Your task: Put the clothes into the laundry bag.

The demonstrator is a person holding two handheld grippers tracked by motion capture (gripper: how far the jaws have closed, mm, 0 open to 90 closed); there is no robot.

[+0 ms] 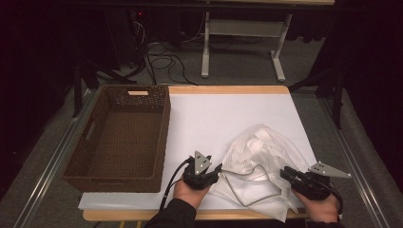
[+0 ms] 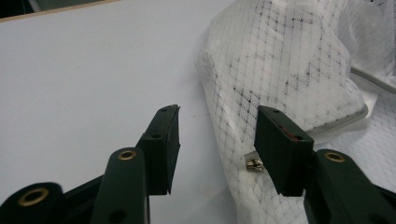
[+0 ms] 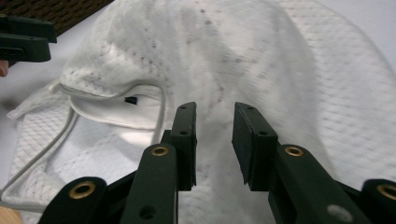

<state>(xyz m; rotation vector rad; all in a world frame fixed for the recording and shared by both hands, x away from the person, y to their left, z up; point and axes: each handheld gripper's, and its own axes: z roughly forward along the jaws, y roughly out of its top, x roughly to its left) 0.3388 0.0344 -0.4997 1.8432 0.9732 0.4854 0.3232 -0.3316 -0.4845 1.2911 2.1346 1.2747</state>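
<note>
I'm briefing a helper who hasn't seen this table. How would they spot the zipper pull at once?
On the white table sheet, right of the brown woven basket, lies a white mesh laundry bag. At its near left edge sits a small silver metal zipper pull, the only shiny metal on the bag.

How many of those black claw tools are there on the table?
2: the left gripper at the white mesh bag's left edge, the right gripper at its right. Both jaws stand open.

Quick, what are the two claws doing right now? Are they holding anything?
Left claw: open, holding nothing, its jaws either side of the edge of the white mesh bag.
Right claw: open, holding nothing, over the bag.
</note>
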